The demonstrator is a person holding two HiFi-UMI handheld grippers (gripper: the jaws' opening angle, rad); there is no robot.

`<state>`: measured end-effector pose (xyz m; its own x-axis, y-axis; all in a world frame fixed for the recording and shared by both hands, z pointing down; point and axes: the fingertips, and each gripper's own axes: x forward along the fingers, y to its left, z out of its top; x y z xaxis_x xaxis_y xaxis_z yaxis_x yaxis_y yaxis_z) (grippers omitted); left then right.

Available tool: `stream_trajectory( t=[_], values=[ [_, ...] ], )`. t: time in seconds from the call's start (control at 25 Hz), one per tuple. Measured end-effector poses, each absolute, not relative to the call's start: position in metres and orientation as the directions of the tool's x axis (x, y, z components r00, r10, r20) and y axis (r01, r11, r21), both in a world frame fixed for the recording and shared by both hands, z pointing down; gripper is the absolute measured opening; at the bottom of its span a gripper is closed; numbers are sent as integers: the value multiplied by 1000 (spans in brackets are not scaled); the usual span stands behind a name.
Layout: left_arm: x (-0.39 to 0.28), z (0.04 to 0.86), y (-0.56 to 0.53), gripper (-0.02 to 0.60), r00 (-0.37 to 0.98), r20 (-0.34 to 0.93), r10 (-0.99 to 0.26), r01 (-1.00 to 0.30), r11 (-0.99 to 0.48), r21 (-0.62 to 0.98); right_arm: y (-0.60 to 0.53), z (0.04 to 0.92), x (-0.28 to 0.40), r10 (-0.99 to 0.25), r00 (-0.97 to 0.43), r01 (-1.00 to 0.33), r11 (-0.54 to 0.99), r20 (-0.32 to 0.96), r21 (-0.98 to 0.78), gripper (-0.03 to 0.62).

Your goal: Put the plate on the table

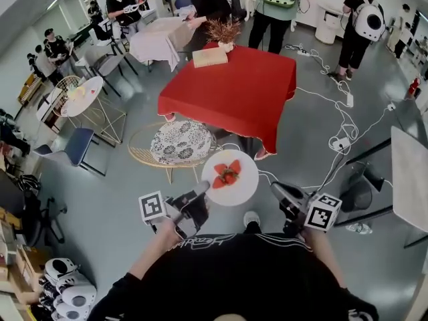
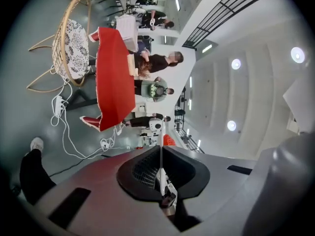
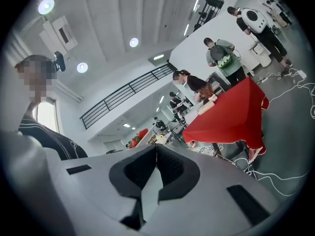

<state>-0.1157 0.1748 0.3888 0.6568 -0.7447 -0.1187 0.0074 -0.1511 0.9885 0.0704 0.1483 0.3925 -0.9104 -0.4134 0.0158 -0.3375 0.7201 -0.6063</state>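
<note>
You wear a black short-sleeved T-shirt [image 1: 241, 279] with thin white line print across it, just behind both tongs. Your left tongs [image 1: 202, 190] and right tongs [image 1: 276, 188] have smooth grey shells and black textured pads [image 2: 142, 171]. Each carries a marker cube [image 1: 152, 206] with black-and-white squares. 1 white shoe [image 1: 251, 218] shows between the tongs.

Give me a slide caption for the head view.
Left gripper and right gripper clamp opposite sides of a white plate bearing red fruit, short of the red-clothed table.
</note>
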Motion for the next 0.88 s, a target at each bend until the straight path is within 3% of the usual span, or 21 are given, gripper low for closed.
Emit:
stream_trajectory(
  t=[0.52,0.88],
  values=[
    [-38,380,-7,18,639,-102,-763,-24,-152,988,-47,384,123,-343,-939,-265,733,-4,-627,8],
    [-51,368,-41,18,601,-103,-793,-46,-162,986,-86,380,120,-340,-940,-237,727,-37,-644,8]
  ],
)
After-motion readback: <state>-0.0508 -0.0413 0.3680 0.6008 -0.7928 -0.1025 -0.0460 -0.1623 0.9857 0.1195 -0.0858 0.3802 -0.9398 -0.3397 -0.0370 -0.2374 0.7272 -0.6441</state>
